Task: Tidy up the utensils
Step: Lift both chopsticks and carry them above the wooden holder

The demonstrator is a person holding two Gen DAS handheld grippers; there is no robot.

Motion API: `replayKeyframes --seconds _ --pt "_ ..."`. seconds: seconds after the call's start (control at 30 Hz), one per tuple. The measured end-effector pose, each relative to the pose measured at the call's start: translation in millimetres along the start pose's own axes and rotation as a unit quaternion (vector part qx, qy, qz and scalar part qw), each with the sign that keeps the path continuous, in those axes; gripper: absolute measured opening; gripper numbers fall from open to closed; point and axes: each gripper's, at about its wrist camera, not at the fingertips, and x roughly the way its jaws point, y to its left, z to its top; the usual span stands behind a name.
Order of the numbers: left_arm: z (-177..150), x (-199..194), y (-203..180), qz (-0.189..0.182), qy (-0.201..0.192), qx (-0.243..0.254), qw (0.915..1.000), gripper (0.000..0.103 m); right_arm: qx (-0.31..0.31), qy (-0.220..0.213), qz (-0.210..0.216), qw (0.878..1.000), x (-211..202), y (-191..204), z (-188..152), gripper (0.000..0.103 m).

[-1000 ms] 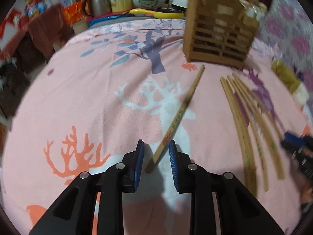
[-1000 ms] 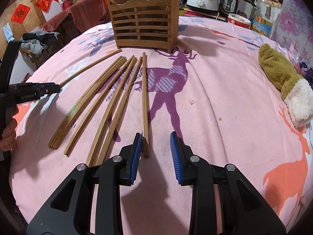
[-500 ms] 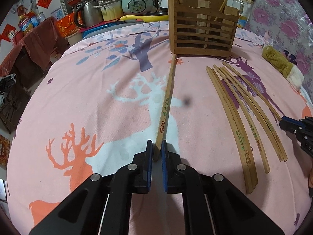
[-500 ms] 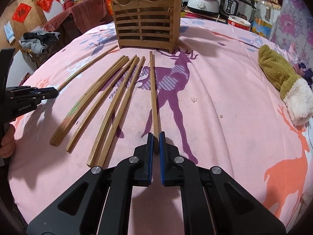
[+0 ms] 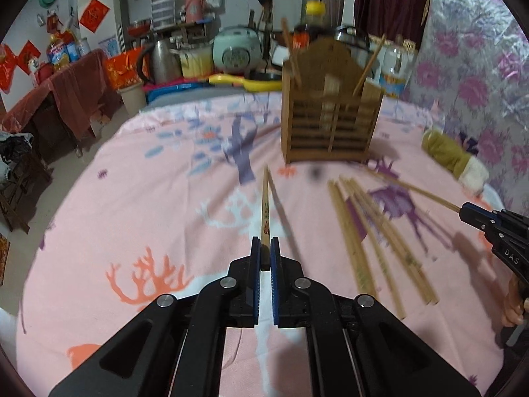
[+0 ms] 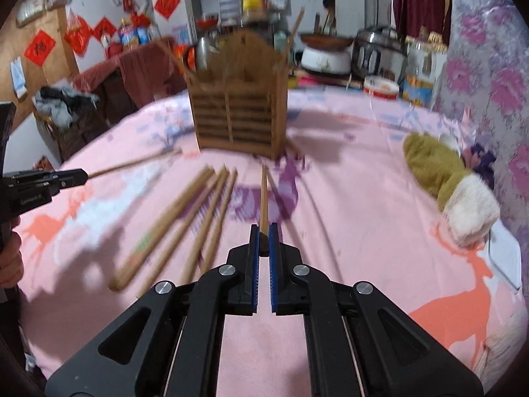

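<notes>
Here the left claw [image 5: 263, 254] is clamped on the near end of a chopstick [image 5: 264, 205], which points away from it toward the wooden holder [image 5: 330, 125] and hangs clear of the pink cloth [image 5: 132, 205], throwing a shadow just to its right. The right claw [image 6: 262, 241] is likewise closed tight on the end of a second chopstick [image 6: 263, 195], also raised above the cloth and aimed at the holder [image 6: 238, 122].

From the left wrist view, the right claw [image 5: 469, 213] shows at the right edge with its stick [image 5: 416, 192] slanting up off the table. From the right wrist view, the left claw [image 6: 77, 175] shows at the left edge with its stick [image 6: 132, 162] reaching toward the holder's base.

A loose group of chopsticks [image 5: 373, 238] lies flat on the cloth between the 2 claws, fanned out, near ends toward the cameras; the blur hides the exact count. The same group [image 6: 185, 221] sits left of the right claw.

The holder stands upright at the far side of the table with 2 chopsticks [image 5: 368, 64] already leaning in it. A green and white mitt [image 6: 453, 182] lies on the cloth well to the right
</notes>
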Motion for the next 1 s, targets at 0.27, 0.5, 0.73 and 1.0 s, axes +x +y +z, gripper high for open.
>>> replayKeyframes --seconds 0.27,0.5,0.73,1.0 --pt "43 -40 -30 -0.008 -0.046 0.026 0.9986 0.006 0.007 -0.049 0.011 0.999 -29 5 33 0.006" --pt "74 -45 -52 -0.015 -0.052 0.041 0.9977 0.006 0.002 -0.068 0.007 0.998 -39 8 54 0.006" --pt "111 -53 -64 -0.015 -0.065 0.047 0.9967 0.006 0.004 -0.085 0.009 0.996 -42 9 81 0.006" --pt "151 -88 -68 -0.022 -0.114 0.041 0.9924 0.006 0.004 -0.128 0.015 0.992 -61 13 121 0.006"
